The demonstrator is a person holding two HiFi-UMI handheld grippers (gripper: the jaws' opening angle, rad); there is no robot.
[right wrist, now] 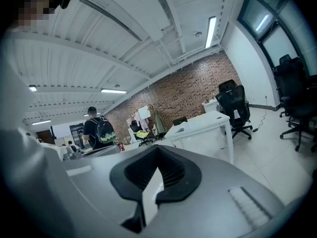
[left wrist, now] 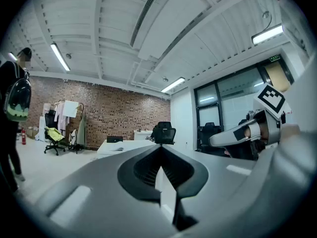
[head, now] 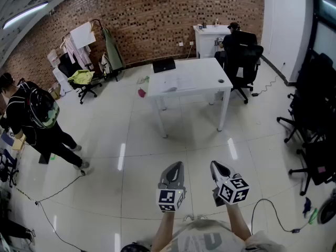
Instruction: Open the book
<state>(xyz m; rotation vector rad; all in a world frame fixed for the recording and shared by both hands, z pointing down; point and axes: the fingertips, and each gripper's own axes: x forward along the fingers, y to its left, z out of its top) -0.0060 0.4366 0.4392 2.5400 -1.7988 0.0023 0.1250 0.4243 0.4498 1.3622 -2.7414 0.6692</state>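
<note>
Nearest: two grippers, side by side, not touching. Left gripper (head: 178, 166): clenched, pads together, nothing between. Right gripper (head: 214, 165): likewise clenched and empty, tipped slightly down. One marker cube on each.

Below and ahead of both: bare floor (head: 136, 140), an open run up to the table. Two cables on it: one cable (head: 265, 206) just right of the right gripper, a second cable (head: 52, 193) well left of the left gripper.

Ahead, well apart from both grippers: one white table (head: 210, 70), near edge facing them, free floor on every side. On top: one book (left wrist: 116, 149), pale and flat, near the middle, open or shut not readable at this range. One laptop (head: 164, 65) at the far left corner. One small dark item (head: 221, 81) by the right edge.

Well left of the left gripper: one standing person (head: 31, 114) with a backpack. Beyond: one chair (head: 84, 80) draped in yellow, one clothes rack (head: 89, 35).

Right of the right gripper: black chairs (head: 312, 135) in a cluster, at least two.

Farthest: one seated person (head: 236, 41) at a desk (head: 207, 38), against the brick wall (head: 157, 14).
</note>
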